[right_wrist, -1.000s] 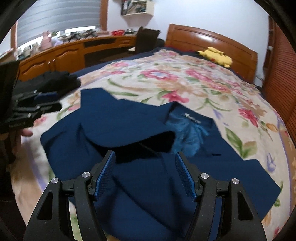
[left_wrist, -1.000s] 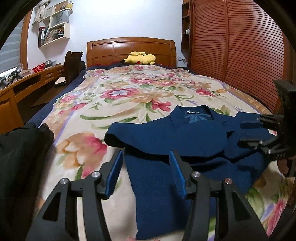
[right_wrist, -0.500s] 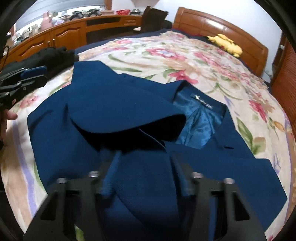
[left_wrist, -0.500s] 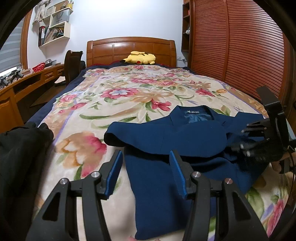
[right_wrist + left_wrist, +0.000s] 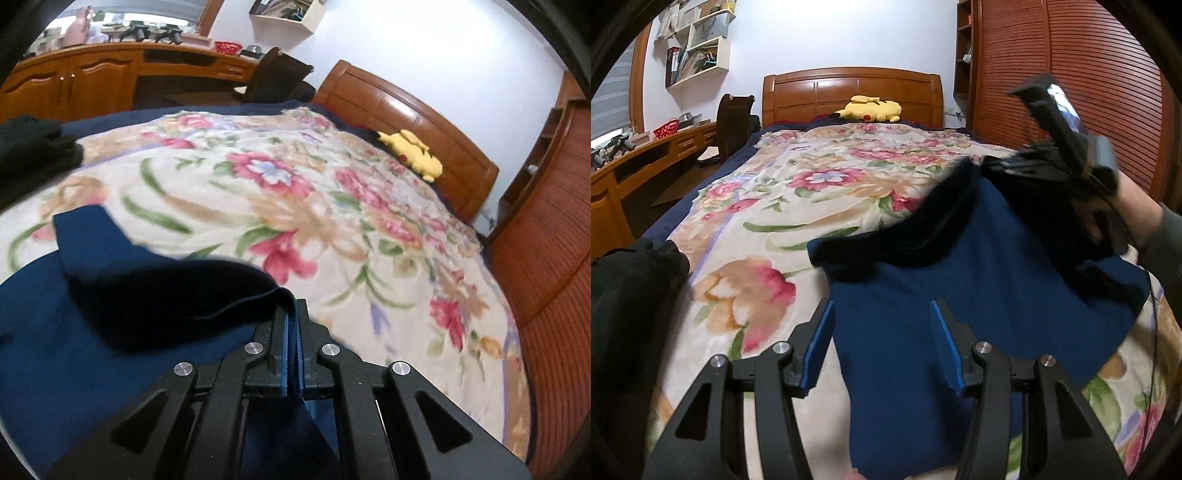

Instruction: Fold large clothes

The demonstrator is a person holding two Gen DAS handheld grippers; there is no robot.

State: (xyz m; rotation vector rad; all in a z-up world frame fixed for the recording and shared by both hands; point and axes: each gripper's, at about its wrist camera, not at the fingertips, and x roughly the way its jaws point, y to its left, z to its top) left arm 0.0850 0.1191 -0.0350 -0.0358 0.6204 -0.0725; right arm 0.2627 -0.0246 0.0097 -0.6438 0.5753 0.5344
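Flowery bed is carrying the blue jacket near its foot edge. Right gripper fingers are pinching its cloth, lifting to fold; left gripper fingers are waiting apart, gripping nothing.

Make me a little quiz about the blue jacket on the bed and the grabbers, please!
1. True or false: the right gripper is pinching the blue jacket.
2. Which gripper has nothing between its fingers: A left, B right?
3. What yellow thing lies by the headboard?

Key: 1 true. 2 A, the left gripper is open above the jacket. 3 A yellow plush toy.
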